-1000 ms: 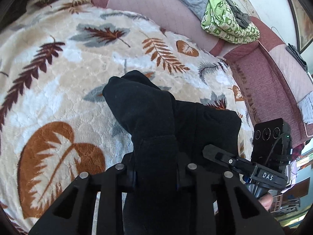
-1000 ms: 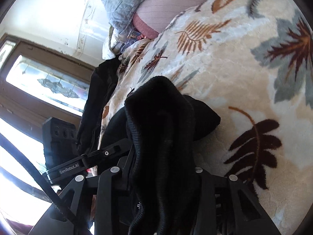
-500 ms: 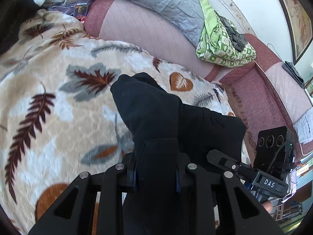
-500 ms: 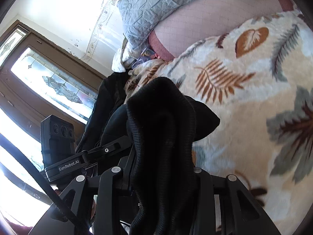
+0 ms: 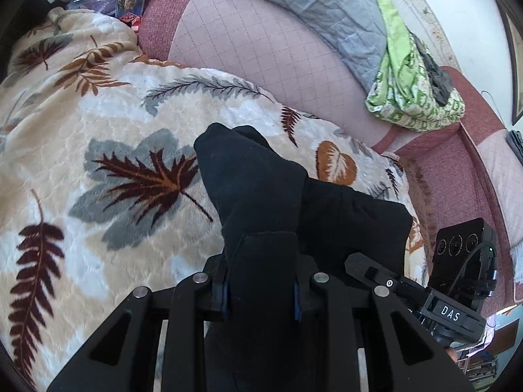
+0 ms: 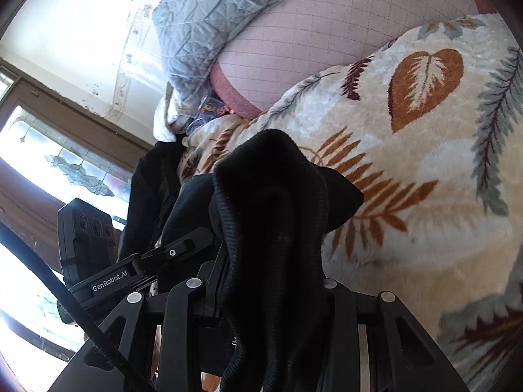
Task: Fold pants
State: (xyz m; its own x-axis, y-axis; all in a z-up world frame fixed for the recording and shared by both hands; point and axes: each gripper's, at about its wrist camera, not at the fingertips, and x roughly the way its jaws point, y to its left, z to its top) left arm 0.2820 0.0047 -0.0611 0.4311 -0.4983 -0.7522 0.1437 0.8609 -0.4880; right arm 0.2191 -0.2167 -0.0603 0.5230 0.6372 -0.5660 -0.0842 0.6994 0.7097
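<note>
Pants of soft black fabric fill the middle of the left wrist view, bunched upward in a thick fold with a rounded peak. The left claw is closed on this fold, its two black fingers pressing the cloth from either side, with blue pad edges showing at the contact. More of the black cloth spreads to the right, toward the right claw, whose black body and camera block sit at the lower right. Beneath lies a plush cream blanket patterned with brown, maroon and grey leaves. Beyond it rises a pink quilted sofa back draped with a grey quilted cover, and a crumpled green patterned cloth hangs over the sofa's top edge.

In the right wrist view the pants again stand in the centre, here showing a ribbed knit edge that curls over and hangs down between the claw's fingers. The right claw is clamped on this thick bundle, its jaws held partly apart by the bulk of cloth. To the left sits the left claw, also against the black fabric. The leaf blanket spreads on the right, the sofa back and grey cover lie above, and a bright window with patterned glass fills the left side.
</note>
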